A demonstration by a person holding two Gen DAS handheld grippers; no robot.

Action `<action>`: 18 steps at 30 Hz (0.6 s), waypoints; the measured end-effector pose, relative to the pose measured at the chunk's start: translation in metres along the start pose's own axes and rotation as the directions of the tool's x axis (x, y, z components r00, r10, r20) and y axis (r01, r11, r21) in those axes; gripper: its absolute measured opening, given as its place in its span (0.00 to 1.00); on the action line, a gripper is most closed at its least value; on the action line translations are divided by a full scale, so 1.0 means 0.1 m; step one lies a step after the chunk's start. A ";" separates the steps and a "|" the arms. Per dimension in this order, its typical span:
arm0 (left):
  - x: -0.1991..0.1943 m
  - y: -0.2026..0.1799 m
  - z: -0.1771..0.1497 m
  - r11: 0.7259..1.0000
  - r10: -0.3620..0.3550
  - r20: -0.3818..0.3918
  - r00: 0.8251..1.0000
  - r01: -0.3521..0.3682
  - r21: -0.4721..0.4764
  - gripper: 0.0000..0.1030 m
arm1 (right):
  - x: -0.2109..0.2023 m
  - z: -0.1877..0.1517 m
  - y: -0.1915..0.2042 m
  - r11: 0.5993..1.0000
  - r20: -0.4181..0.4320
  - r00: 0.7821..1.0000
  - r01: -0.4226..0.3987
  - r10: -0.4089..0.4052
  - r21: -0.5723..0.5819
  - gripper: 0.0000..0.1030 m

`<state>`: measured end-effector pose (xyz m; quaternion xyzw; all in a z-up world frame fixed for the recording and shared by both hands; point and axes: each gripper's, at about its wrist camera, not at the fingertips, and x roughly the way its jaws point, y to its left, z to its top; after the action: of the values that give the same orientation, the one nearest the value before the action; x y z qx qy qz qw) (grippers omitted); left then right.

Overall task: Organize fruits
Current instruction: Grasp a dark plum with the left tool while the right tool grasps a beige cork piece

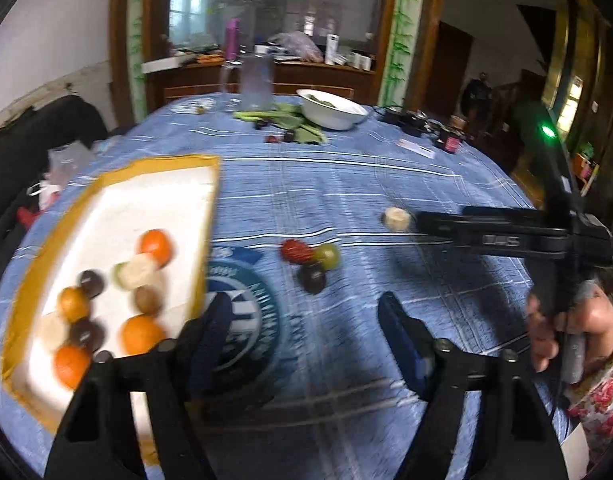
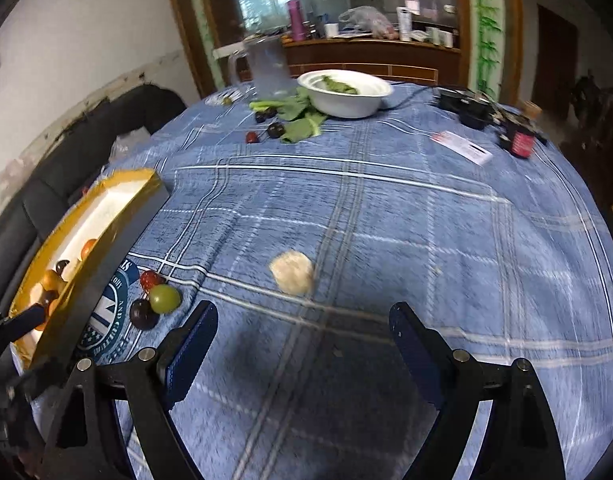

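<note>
A yellow-rimmed white tray (image 1: 170,160) lies at the left and holds several fruits: oranges (image 1: 156,246), dark plums (image 1: 91,283) and pale pieces. On the blue cloth beside it a red fruit (image 1: 295,251), a green fruit (image 1: 328,256) and a dark plum (image 1: 312,278) huddle together. A pale round piece (image 2: 292,272) lies alone further right. My left gripper (image 1: 306,320) hovers open just short of the three loose fruits, nothing between its fingers. My right gripper (image 2: 304,320) stands open over the cloth just short of the pale piece. In the left wrist view its fingers (image 1: 446,228) reach that piece's side.
At the table's far side stand a white bowl (image 2: 344,94) with greens, a clear jug (image 2: 268,66), loose leaves and some small dark fruits (image 2: 275,130). A card (image 2: 462,147) and jars (image 2: 522,140) lie far right. A black chair (image 2: 106,132) stands left. A hand (image 1: 566,332) grips the right tool.
</note>
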<state>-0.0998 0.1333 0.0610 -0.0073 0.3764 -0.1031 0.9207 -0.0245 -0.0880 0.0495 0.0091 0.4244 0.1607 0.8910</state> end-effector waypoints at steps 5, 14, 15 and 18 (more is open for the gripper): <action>0.33 -0.08 0.11 1.000 0.005 -0.045 0.999 -0.004 0.016 0.45 | 0.30 0.15 0.09 1.000 -0.030 1.000 0.000 -0.001 -0.026 0.76; 0.69 0.02 0.17 0.998 -0.059 -0.126 0.990 0.057 -0.022 0.30 | 0.52 0.17 0.06 0.998 -0.050 0.998 0.027 -0.030 -0.061 0.68; 0.71 0.04 0.18 0.998 -0.063 -0.125 0.990 0.060 -0.028 0.30 | 0.53 0.17 0.05 0.998 -0.055 0.998 0.025 -0.028 -0.062 0.68; 0.77 0.07 0.21 0.998 -0.058 -0.145 0.988 0.054 -0.033 0.30 | 0.59 0.16 0.05 0.997 -0.071 0.997 0.024 -0.029 -0.072 0.68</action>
<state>-0.0307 0.1238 0.0220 -0.0237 0.4440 -0.1238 0.8871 0.0212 -0.0641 0.0164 -0.0341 0.4503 0.1642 0.8770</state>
